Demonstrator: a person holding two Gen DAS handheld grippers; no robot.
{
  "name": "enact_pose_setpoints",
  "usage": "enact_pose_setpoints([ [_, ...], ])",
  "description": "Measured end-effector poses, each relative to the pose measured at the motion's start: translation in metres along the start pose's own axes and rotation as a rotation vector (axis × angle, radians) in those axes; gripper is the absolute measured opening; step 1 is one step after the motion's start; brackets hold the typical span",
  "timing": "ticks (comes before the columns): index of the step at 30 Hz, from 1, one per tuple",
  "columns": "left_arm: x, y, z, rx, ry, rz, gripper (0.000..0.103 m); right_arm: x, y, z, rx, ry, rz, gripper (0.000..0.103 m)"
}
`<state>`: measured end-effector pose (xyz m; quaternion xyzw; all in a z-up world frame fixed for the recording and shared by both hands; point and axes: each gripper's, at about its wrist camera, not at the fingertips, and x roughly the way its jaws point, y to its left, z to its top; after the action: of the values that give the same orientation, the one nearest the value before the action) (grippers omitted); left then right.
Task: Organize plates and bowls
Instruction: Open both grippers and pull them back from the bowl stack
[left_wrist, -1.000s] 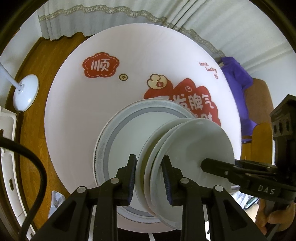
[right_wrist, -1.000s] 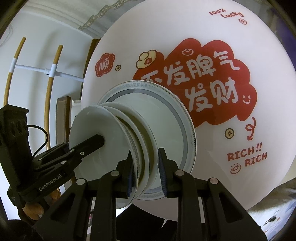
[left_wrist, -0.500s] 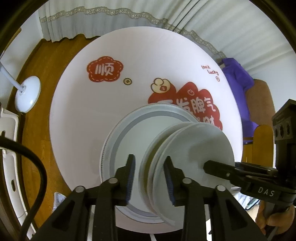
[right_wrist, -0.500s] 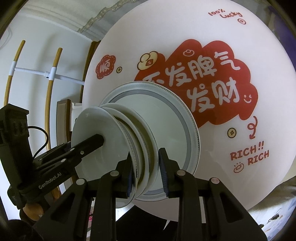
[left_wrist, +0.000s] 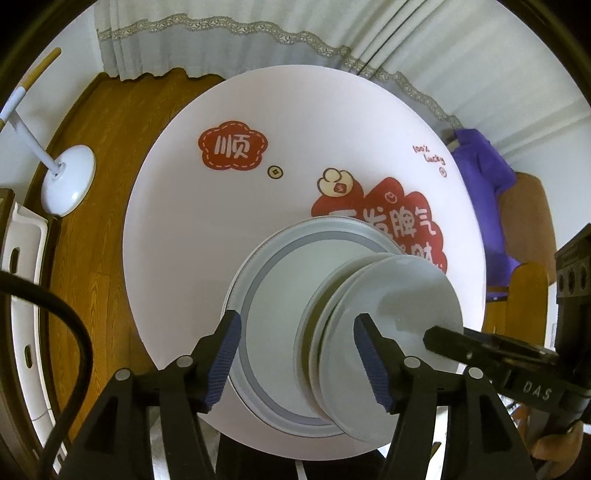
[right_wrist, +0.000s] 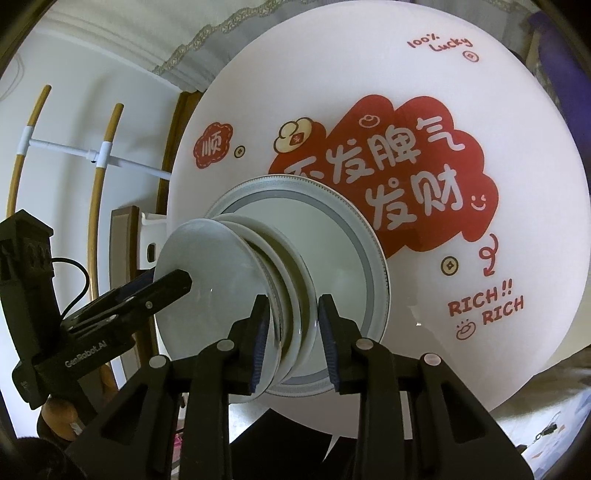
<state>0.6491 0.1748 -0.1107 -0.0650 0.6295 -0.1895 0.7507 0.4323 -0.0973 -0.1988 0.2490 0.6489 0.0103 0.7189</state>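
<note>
A stack of small white plates (left_wrist: 388, 317) (right_wrist: 221, 266) sits on a large grey-rimmed plate (left_wrist: 280, 280) (right_wrist: 343, 251) near the front edge of the round white table (left_wrist: 207, 221) (right_wrist: 406, 74). My left gripper (left_wrist: 297, 358) is open and its jaws are still opening. The near rim of the stack lies between its fingers, well clear of both pads. My right gripper (right_wrist: 293, 343) straddles the stack's other rim with its jaws opening. Its pads stand just off the plates. Each view shows the other gripper's upper finger over the top plate.
The table carries red printed graphics and lettering (right_wrist: 388, 177). A white lamp base (left_wrist: 68, 181) stands on the wooden floor at left beside white furniture (left_wrist: 22, 295). A chair with purple cloth (left_wrist: 484, 177) is at right, and curtains (left_wrist: 258, 33) hang behind. A hand (left_wrist: 557, 439) holds the right gripper.
The left jaws spread wide off the stack's rim, and that gripper lifted a little. The right jaws widened slightly. The stack stays on the large plate.
</note>
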Motion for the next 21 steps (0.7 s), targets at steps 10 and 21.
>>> enact_pose_setpoints([
  [10,-0.021,-0.016,-0.014,0.003,-0.058,0.064,0.064,-0.017,0.011,-0.008,-0.080,-0.026,-0.001,0.054],
  [21,-0.050,-0.039,-0.063,-0.008,-0.284,0.101,0.064,-0.041,0.008,-0.022,-0.270,-0.140,0.056,0.079],
])
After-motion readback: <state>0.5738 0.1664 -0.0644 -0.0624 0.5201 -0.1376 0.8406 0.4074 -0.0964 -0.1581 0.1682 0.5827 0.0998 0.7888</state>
